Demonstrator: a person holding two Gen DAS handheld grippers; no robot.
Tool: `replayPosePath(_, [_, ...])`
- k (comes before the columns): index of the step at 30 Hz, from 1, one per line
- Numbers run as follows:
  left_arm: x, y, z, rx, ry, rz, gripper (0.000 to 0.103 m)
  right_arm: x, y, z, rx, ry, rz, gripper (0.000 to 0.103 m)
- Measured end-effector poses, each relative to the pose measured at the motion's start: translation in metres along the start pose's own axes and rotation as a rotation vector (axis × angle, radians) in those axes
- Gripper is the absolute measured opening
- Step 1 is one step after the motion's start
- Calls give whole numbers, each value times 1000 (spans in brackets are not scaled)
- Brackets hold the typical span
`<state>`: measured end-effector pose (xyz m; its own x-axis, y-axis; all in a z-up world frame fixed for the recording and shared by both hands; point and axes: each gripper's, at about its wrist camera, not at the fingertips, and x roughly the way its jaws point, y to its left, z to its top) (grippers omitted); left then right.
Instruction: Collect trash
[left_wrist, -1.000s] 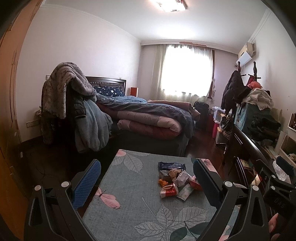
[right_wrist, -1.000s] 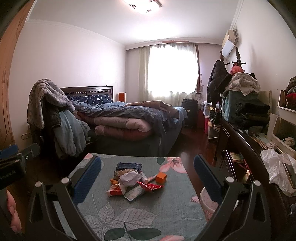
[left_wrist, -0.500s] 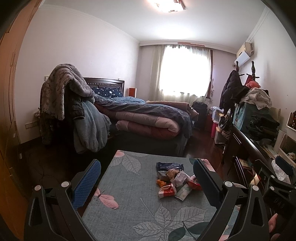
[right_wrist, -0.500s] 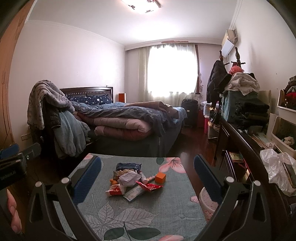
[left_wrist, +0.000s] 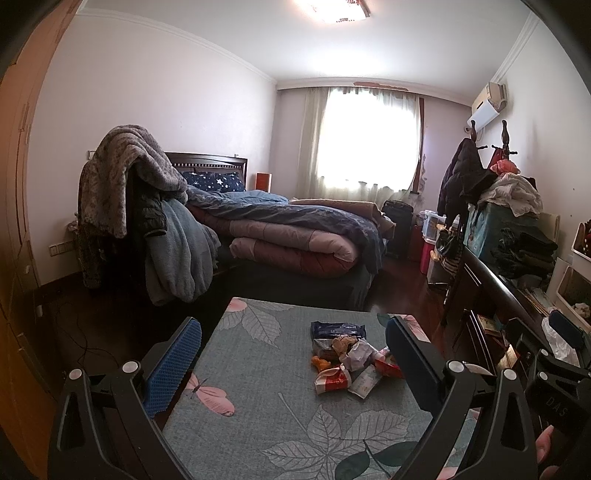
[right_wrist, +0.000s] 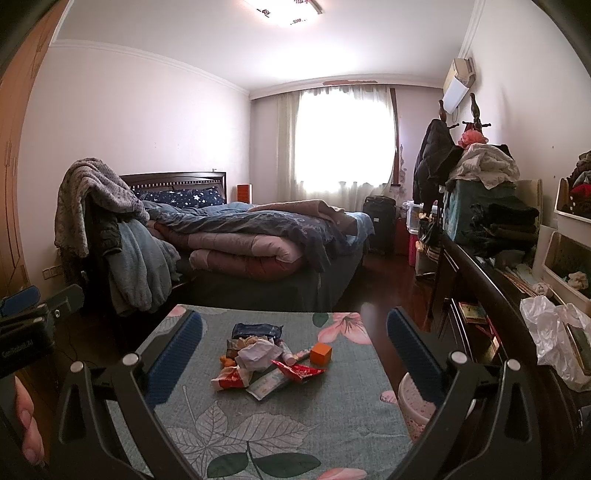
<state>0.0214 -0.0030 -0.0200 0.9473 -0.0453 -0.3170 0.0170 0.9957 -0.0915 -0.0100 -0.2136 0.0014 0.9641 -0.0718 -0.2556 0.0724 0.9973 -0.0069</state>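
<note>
A heap of trash (left_wrist: 347, 358) lies on the teal floral-cloth table (left_wrist: 258, 413): a dark blue packet (left_wrist: 337, 328), crumpled white paper (left_wrist: 357, 352), red-and-white wrappers (left_wrist: 332, 380). The right wrist view shows the same trash heap (right_wrist: 264, 360) with an orange cube (right_wrist: 320, 353) and a red wrapper (right_wrist: 299, 370). My left gripper (left_wrist: 291, 365) is open, held above the table's near side, the heap just inside its right finger. My right gripper (right_wrist: 291, 360) is open too, with the heap between and beyond its fingertips. Neither holds anything.
A pink-patterned white bin (right_wrist: 415, 406) stands by the table's right edge. A dark wooden desk (right_wrist: 480, 295) with clutter and a white plastic bag (right_wrist: 554, 336) runs along the right. The bed (right_wrist: 258, 240) lies beyond the table. A thumb (right_wrist: 27, 424) shows at lower left.
Both views have shifted only slightly; the trash heap sits a little further left in the left wrist view. Both grippers remain open and nothing on the table has moved.
</note>
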Motion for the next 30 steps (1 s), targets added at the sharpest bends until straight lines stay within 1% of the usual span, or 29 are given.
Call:
replayPosePath(9, [2, -2, -1, 4, 7, 1, 99, 6, -3, -3, 4, 13, 2, 100])
replayPosePath(11, [3, -2, -2, 5, 10, 3, 99, 13, -5, -4, 7, 22, 2, 100])
replayPosePath(14, [17, -1, -3, 8, 35, 8, 99, 28, -6, -9, 8, 49, 1, 100])
replayPosePath(17, [42, 2, -12, 7, 89, 16, 99, 52, -8, -22, 4, 110, -7, 100])
replayPosePath(19, [67, 3, -22, 7, 133, 19, 99, 74, -10, -34, -2, 168, -12, 100])
replayPosePath(24, [138, 6, -55, 6, 293, 22, 99, 135, -17, -71, 2, 321, -1, 100])
replayPosePath(26, [167, 7, -67, -4, 356, 19, 99, 157, -24, -83, 24, 357, 5, 100])
replayPosePath(28, [196, 5, -77, -22, 413, -3, 99, 174, -30, -94, 44, 374, 5, 100])
replayPosePath(30, [221, -4, -83, -29, 459, -51, 99, 190, -40, -103, 62, 395, -1, 100])
